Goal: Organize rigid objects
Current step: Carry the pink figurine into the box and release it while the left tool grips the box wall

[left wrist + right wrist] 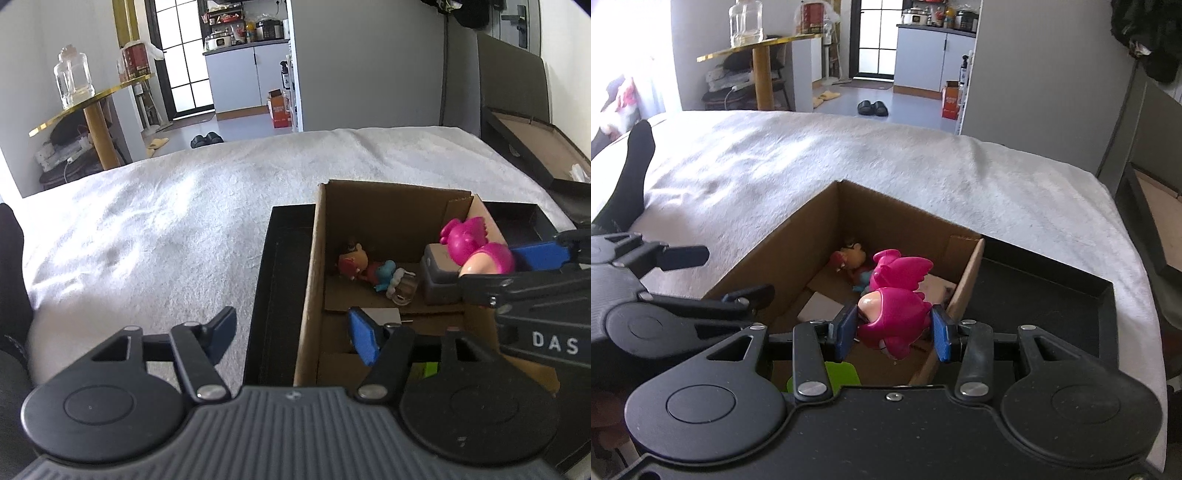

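A bright pink toy figure [894, 314] is clamped between the blue pads of my right gripper [894, 332], which holds it above the open cardboard box [783, 240]. In the left wrist view the same pink toy [476, 247] hangs over the right side of the cardboard box [314, 277], in the right gripper [509, 269]. My left gripper [293, 338] is open and straddles the box's left wall without touching it. On the box floor lie a small red-and-brown figure [351, 262], a blue figure [384, 275], a grey block [439, 277] and a green piece [846, 373].
The box sits on a black tray [273, 277] on a bed covered by a white blanket [166, 221]. A person's leg in a black sock [631, 166] rests on the bed at the left. Another dark open box [535, 147] stands off the bed's right edge.
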The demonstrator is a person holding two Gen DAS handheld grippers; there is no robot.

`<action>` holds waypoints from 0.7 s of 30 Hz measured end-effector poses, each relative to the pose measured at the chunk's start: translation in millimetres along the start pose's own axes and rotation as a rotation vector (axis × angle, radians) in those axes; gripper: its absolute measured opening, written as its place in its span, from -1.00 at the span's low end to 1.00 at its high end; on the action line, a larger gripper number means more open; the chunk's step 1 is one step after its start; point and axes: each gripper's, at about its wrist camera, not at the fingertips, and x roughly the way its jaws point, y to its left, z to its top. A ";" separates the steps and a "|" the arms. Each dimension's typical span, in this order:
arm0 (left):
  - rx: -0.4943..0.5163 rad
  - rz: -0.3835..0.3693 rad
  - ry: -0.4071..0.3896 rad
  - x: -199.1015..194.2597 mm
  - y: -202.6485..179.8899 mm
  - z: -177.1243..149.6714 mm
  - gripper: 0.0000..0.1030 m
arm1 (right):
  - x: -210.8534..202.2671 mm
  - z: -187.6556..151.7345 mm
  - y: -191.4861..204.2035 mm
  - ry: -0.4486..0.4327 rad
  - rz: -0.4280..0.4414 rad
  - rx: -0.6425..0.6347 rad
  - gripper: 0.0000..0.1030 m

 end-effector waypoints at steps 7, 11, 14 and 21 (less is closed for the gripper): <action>-0.004 -0.041 0.005 0.4 -2.5 -2.6 -0.72 | 5.2 -0.2 2.5 -0.003 0.022 0.000 -0.18; 0.008 -0.042 -0.002 0.2 -4.5 -3.7 -0.82 | 10.6 -3.3 6.0 0.006 0.035 -0.005 -0.18; 0.004 -0.045 0.000 0.6 -2.8 -2.9 -0.83 | 13.2 -4.2 7.4 0.011 0.042 -0.003 -0.18; 0.005 -0.048 0.001 0.9 -2.0 -2.3 -0.83 | 13.9 -3.3 4.0 0.015 0.008 -0.006 -0.14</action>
